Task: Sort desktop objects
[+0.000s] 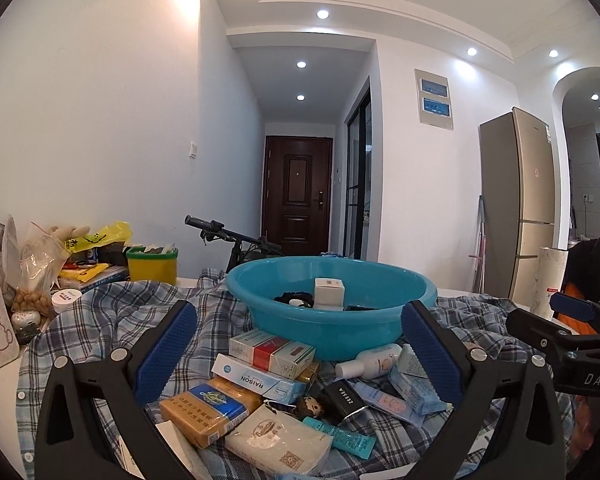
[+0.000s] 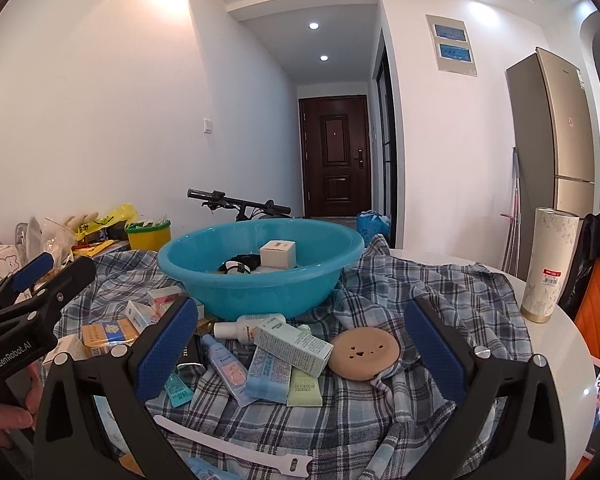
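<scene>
Left wrist view first: one round turquoise plastic basin (image 1: 332, 312) sits on the blue-and-white plaid cloth (image 1: 112, 312), and inside it I count one small white cardboard box (image 1: 329, 292) standing beside one black tangled item (image 1: 294, 299) I can't identify. In front of the basin lies the heap: one white-and-red carton (image 1: 270, 352) stacked on one white-and-blue RAISON box (image 1: 256, 378), one orange-and-blue packet (image 1: 210, 406), one white tissue pack (image 1: 278, 438), one black ZEESEA tube (image 1: 344, 398), one teal sachet (image 1: 340, 436) and one small white bottle (image 1: 368, 364) on its side, touching the basin's foot. The left gripper (image 1: 298, 354) hangs over that heap with its two blue-padded fingers (image 1: 166, 354) spread wide, nothing between them, touching nothing.

Over to the right wrist view: same basin, and here one round tan puff-like disc (image 2: 366, 354) lies on the cloth just beside one pale green carton (image 2: 294, 344), which leans across one light blue packet (image 2: 268, 372) and one pale yellow-green tube (image 2: 304, 386). One white strap (image 2: 236, 446) lies flat in the foreground. One tall cream cylinder canister (image 2: 548, 264) stands upright well apart at the table's (image 2: 560, 344) right edge. The right gripper (image 2: 300, 354) is also fully released, pads wide, empty, hovering above the carton pile.
</scene>
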Demonstrator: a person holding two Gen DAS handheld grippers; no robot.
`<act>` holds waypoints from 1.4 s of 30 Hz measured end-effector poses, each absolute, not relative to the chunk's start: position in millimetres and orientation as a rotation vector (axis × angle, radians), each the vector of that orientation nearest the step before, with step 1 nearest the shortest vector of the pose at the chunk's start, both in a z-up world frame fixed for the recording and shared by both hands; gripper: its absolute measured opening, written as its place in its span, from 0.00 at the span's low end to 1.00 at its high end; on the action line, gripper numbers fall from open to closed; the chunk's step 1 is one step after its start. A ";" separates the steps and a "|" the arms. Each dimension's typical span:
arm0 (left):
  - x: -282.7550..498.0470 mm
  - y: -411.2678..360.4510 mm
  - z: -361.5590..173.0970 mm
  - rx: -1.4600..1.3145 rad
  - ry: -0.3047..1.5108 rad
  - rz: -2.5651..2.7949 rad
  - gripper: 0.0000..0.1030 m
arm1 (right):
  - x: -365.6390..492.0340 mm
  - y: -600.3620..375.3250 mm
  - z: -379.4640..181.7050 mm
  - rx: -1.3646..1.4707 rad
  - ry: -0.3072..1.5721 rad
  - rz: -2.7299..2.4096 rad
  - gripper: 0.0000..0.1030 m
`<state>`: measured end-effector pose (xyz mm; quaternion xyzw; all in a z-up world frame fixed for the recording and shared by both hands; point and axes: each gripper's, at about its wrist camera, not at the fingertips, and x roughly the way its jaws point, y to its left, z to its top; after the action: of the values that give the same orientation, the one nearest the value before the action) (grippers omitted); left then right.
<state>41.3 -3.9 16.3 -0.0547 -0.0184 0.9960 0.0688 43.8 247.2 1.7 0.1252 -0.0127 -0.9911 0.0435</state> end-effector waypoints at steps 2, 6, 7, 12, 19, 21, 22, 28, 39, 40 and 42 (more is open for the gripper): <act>42.5 -4.1 15.9 -0.136 -0.055 2.995 1.00 | 41.0 245.9 -3.4 0.388 -0.019 -3.042 1.00; 41.0 -0.4 13.8 -0.134 -0.018 2.994 1.00 | 37.1 246.1 -10.7 0.403 -0.016 -3.047 1.00; 39.9 0.4 13.5 -0.142 -0.012 2.997 1.00 | 37.4 247.1 -10.1 0.397 -0.020 -3.050 1.00; 29.5 5.3 9.5 -0.230 0.024 3.012 1.00 | 36.3 251.6 -9.5 0.387 -0.050 -3.082 1.00; 8.8 6.6 1.8 -0.393 0.016 2.969 1.00 | 27.7 251.0 -12.7 0.462 -0.037 -3.090 1.00; -1.5 8.9 -2.6 -0.478 0.023 2.952 1.00 | 25.8 250.7 -13.4 0.479 -0.032 -3.087 1.00; -3.8 8.9 -4.3 -0.494 0.023 2.955 1.00 | 24.0 250.6 -14.1 0.493 -0.033 -3.086 1.00; -0.3 7.0 -4.5 -0.482 0.011 2.960 1.00 | 22.4 252.0 -15.9 0.509 -0.050 -3.087 1.00; -0.7 6.1 -3.5 -0.497 0.011 2.958 1.00 | 21.1 250.7 -16.4 0.525 -0.047 -3.077 1.00; -1.1 6.0 -3.6 -0.497 0.011 2.958 1.00 | 21.0 250.5 -16.3 0.525 -0.046 -3.076 1.00; -1.2 6.0 -3.8 -0.498 0.011 2.958 1.00 | 21.2 250.9 -16.6 0.523 -0.048 -3.077 1.00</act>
<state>-1.2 6.0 -3.8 -0.1654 0.0036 0.9837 0.0709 21.2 250.9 -16.6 0.1677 -0.0155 -0.9857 0.0102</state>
